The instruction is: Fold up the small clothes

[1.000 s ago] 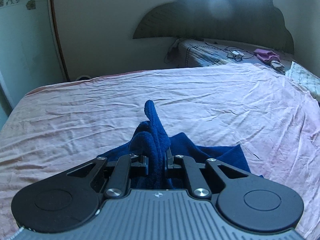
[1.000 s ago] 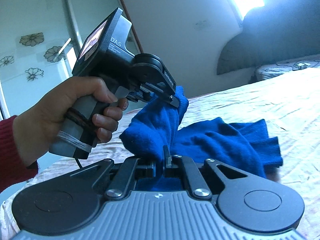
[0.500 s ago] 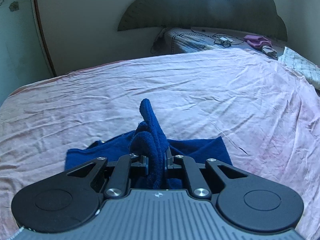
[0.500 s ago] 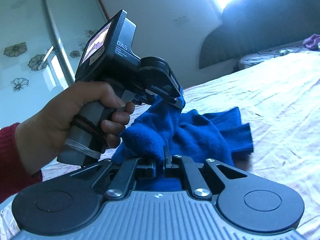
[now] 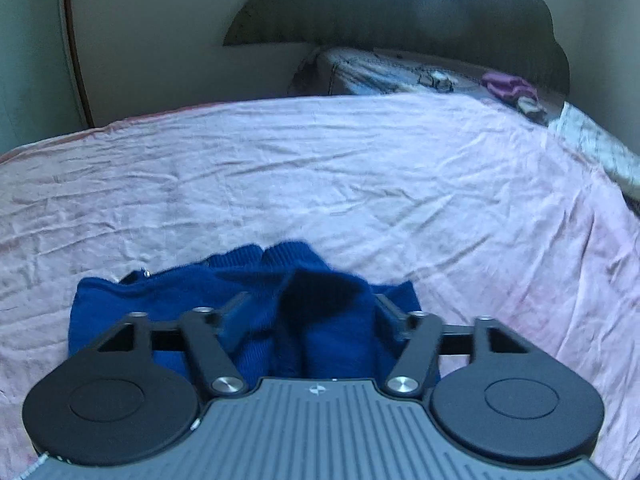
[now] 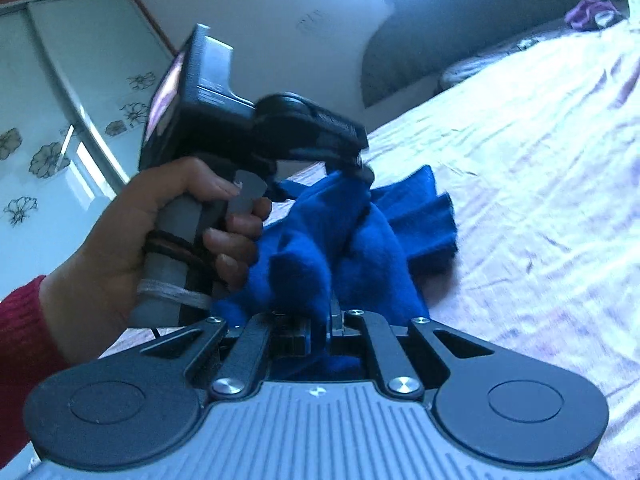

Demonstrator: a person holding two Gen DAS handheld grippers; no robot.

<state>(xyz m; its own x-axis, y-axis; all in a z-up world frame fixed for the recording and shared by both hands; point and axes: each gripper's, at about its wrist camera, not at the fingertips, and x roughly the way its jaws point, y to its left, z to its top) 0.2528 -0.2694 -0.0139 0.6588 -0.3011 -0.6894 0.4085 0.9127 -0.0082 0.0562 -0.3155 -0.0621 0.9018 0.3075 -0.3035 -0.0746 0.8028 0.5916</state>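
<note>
Blue knit garment (image 5: pixel 224 312) lies bunched on the pink bedsheet (image 5: pixel 360 184), at the near edge of the bed, low in the left wrist view.

Left gripper (image 5: pixel 308 308): jaws have just been opening and now stand wide apart. A dark fold of the garment sits between them, humped at 12 o'clock from the gripper body; the pads are not pressing on it. The rest of the cloth spreads toward 10 o'clock, flat on the sheet.

Right gripper (image 6: pixel 320 320): jaws closed tight, pinching a fold of the same garment right at its fingertips. From the pinch the fabric rises toward 12 o'clock, and two layered edges fan out on the sheet toward 1 o'clock.

In the right wrist view a hand (image 6: pixel 160 220) with a red sleeve (image 6: pixel 20 340) grips the left gripper's handle at 10 o'clock; that gripper's tips sit over the top of the raised cloth. View blurred there.
</note>
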